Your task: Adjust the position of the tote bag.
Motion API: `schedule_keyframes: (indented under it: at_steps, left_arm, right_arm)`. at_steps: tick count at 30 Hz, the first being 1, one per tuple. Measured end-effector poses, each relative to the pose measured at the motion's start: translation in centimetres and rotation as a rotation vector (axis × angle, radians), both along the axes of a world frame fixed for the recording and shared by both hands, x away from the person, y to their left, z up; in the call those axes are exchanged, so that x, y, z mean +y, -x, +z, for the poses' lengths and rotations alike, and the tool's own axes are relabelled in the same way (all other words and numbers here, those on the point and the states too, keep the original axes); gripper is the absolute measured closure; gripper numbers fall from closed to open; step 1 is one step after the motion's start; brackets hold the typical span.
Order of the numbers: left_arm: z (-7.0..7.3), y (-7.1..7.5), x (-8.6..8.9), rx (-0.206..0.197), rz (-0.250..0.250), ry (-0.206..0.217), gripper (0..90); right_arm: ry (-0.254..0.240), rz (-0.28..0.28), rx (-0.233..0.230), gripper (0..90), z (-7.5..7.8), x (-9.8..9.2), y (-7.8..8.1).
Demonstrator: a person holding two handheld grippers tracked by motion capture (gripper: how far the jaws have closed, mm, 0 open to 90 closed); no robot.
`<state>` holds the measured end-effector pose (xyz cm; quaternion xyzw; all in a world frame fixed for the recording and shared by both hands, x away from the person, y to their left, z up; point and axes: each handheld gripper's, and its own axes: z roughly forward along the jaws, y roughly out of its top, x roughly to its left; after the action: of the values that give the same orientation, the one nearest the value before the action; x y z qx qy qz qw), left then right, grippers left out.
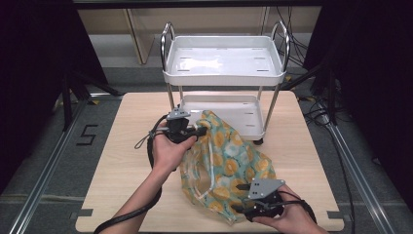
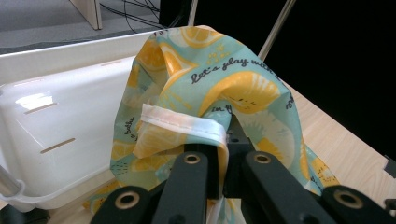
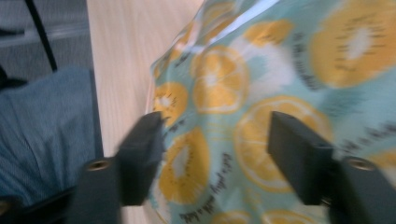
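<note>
Left gripper (image 2: 223, 140) is clamped on the white hem of the teal, lemon-print fabric bag (image 1: 229, 161); right gripper (image 3: 215, 144) hangs spread just over its near end.

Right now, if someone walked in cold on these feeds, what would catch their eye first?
The lemon-print bag would: a bright teal and yellow heap on the wooden table, lifted at its far end. The left claw is shut on the bag's white hem beside the white cart, whose lower tray sits just behind. The right claw stands open over the bag's near end at the table's front edge.
</note>
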<state>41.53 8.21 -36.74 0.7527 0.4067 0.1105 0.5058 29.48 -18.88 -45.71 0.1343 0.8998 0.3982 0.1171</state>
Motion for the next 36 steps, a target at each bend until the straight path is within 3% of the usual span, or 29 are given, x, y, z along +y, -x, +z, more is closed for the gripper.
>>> schedule_keyframes:
  at_steps: [1, 3, 4, 5, 7, 9, 10, 12, 14, 15, 16, 17, 18, 20, 21, 23, 30, 36]
  left_arm:
    - [0.0, 0.0, 0.0, 0.0, 0.0, 0.0, 88.7]
    - [-0.2, -0.1, -0.1, 0.002, 0.005, -0.005, 88.7]
    - [-0.2, -0.1, -0.1, 0.002, 0.005, -0.005, 88.7]
    - [-0.3, -0.2, -0.1, 0.003, 0.005, 0.002, 88.6]
    - [-0.3, -0.3, -0.1, 0.007, 0.004, -0.006, 88.6]
    - [-0.4, -0.3, -0.1, 0.011, 0.007, -0.005, 88.6]
    - [-0.5, -0.4, -0.1, 0.01, 0.006, -0.005, 88.6]
    - [-0.6, -0.4, -0.1, 0.015, 0.003, -0.009, 88.6]
    - [-0.7, -0.5, 0.0, 0.016, 0.006, -0.008, 88.6]
    - [-0.7, -0.5, 0.0, 0.016, 0.006, -0.008, 88.6]
    - [-0.8, -0.5, 0.0, 0.018, 0.009, -0.014, 88.6]
    - [-0.8, -0.5, 0.0, 0.018, 0.01, -0.015, 88.6]
    - [-0.8, -0.5, -0.1, 0.018, 0.01, -0.017, 88.6]
    - [-0.8, -0.6, -0.1, 0.018, 0.008, -0.022, 88.6]
    - [-0.8, -0.6, -0.1, 0.018, 0.008, -0.023, 88.6]
    - [-0.8, -0.6, -0.1, 0.019, 0.009, -0.022, 88.6]
    - [-1.0, -0.7, -0.1, 0.024, 0.009, -0.027, 88.6]
    - [-1.2, -0.9, -0.1, 0.025, 0.011, -0.032, 88.6]
  right_arm:
    - [0.0, 0.0, 0.0, 31.2, 0.0, 0.0, 0.0]
    - [0.097, 0.027, -0.005, 21.6, -1.1, 0.9, 0.0]
    - [0.097, 0.027, -0.005, 21.6, -1.1, 0.9, 0.0]
    - [0.145, 0.038, -0.001, 19.8, -1.9, 1.3, 0.0]
    - [0.158, 0.045, -0.012, 19.3, -2.2, 1.5, 0.0]
    - [0.185, 0.05, 0.009, 19.7, -2.9, 1.8, 0.0]
    - [0.212, 0.053, 0.011, 24.2, -3.4, 1.8, -0.1]
    - [0.215, 0.052, 0.017, 25.9, -3.5, 1.8, -0.2]
    - [0.213, 0.058, 0.029, 33.1, -3.6, 1.6, -0.5]
    - [0.222, 0.025, 0.057, 34.9, -3.6, 1.6, -0.4]
    - [0.216, 0.048, 0.036, 36.6, -3.7, 1.6, -0.7]
    - [0.22, 0.021, 0.069, 37.7, -3.7, 1.6, -0.6]
    - [0.211, 0.048, 0.054, 39.4, -3.8, 1.6, -0.9]
    - [0.22, 0.024, 0.085, 43.3, -3.8, 1.6, -0.9]
    - [0.216, 0.043, 0.066, 44.6, -4.0, 1.6, -1.1]
    - [0.223, 0.033, 0.081, 45.6, -4.0, 1.6, -1.1]
    - [0.179, 0.022, 0.174, 55.4, -4.2, 1.3, -1.9]
    - [0.182, 0.016, 0.187, 64.9, -4.0, 1.1, -2.3]
